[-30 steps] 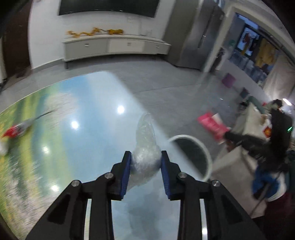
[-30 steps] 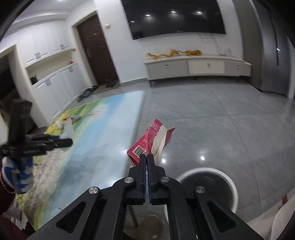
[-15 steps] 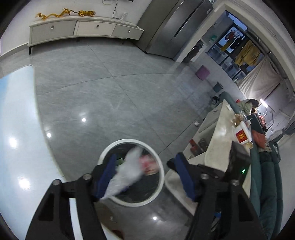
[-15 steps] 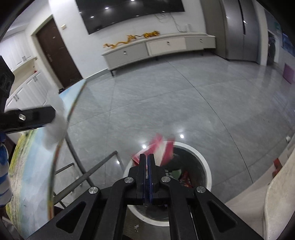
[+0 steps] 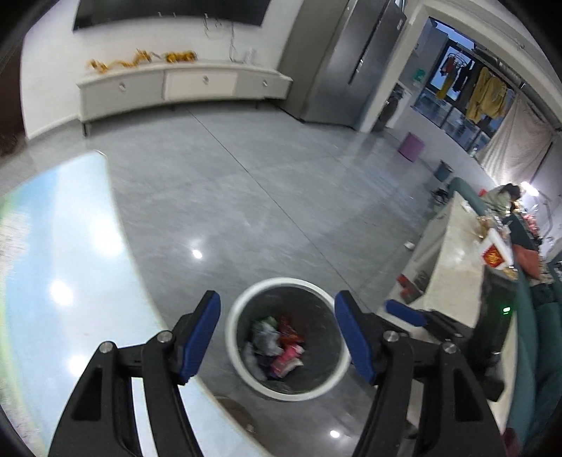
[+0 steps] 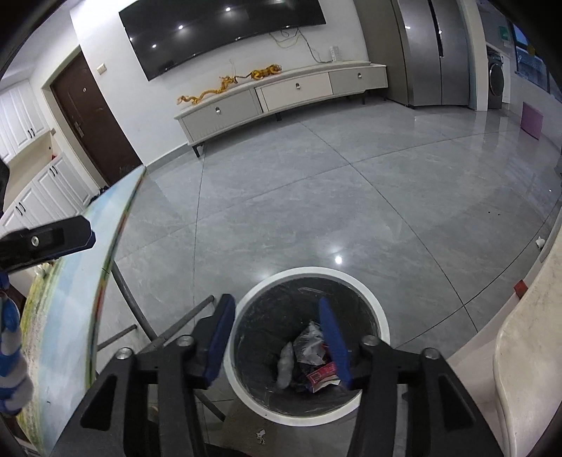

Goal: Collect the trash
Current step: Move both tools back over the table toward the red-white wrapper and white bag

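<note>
Both pairs of black tongs with blue pads hang spread and empty above a round white-rimmed waste bin with a dark liner (image 5: 242, 365), its mouth framed between the pads in each wrist view. The left gripper (image 5: 277, 337) stands wide apart, having opened earlier in the past second, with nothing between its pads. The right gripper (image 6: 277, 337) has just been opening, and nothing is pinched there either. The trash lies at the bottom of the bin, directly below and beyond the tips: a crumpled clear plastic wrapper (image 6: 309, 342), a red-and-white printed carton (image 6: 321, 378) and pink and red snack packets (image 5: 288, 351). To the left of both tongs the curved edge of a glossy table with a blue-and-green landscape print (image 5: 70, 253) runs close beside the bin's rim, and grey metal table legs (image 6: 130, 295) slant down behind the right gripper's left pad. To the right, a pale stone counter edge (image 6: 520, 337) crowds the bin from the other side, so the bin sits in a narrow gap between table and counter. Beyond the bin's far rim, a broad stretch of shiny grey floor tiles (image 6: 351, 197) lies open as far as a long low white cabinet (image 6: 281, 95) against the far wall, beneath a dark wall-mounted screen (image 6: 224, 31).
</note>
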Demonstrator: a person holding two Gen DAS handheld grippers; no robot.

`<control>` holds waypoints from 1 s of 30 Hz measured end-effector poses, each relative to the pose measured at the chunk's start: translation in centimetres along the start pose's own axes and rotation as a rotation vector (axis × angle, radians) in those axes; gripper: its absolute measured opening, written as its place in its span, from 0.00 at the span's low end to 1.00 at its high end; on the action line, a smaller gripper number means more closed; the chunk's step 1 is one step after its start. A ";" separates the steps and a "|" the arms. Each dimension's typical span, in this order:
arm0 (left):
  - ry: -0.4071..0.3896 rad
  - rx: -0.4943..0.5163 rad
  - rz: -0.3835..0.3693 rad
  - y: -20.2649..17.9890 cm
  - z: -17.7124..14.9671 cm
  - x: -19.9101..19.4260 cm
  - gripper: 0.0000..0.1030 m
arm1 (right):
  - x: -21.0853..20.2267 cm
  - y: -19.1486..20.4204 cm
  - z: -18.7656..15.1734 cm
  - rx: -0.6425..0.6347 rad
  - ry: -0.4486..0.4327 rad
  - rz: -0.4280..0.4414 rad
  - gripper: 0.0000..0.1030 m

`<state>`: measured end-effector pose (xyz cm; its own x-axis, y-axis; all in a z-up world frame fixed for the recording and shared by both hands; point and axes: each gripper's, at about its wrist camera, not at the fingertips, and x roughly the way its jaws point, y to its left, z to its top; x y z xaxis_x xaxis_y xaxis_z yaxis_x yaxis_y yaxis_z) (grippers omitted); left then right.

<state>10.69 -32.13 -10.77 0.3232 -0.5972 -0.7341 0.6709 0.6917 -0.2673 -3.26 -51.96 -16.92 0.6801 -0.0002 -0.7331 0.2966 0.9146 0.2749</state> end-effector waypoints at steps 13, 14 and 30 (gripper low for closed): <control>-0.201 0.095 0.217 0.4 -2.7 -6.8 0.64 | -4.3 2.5 0.4 0.034 -0.109 -0.049 1.00; -0.208 0.095 0.221 0.8 -2.8 -7.4 0.64 | -4.6 2.7 0.5 0.035 -0.118 -0.051 1.00; -0.251 0.079 0.211 3.0 -4.0 -10.8 0.64 | -7.3 4.6 -0.1 0.071 -0.193 -0.068 1.00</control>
<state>6.54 -21.96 -6.16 0.6082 -0.5322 -0.5890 0.6182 0.7830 -0.0690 -6.95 -47.68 -10.32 0.7706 -0.1448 -0.6207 0.3880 0.8791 0.2767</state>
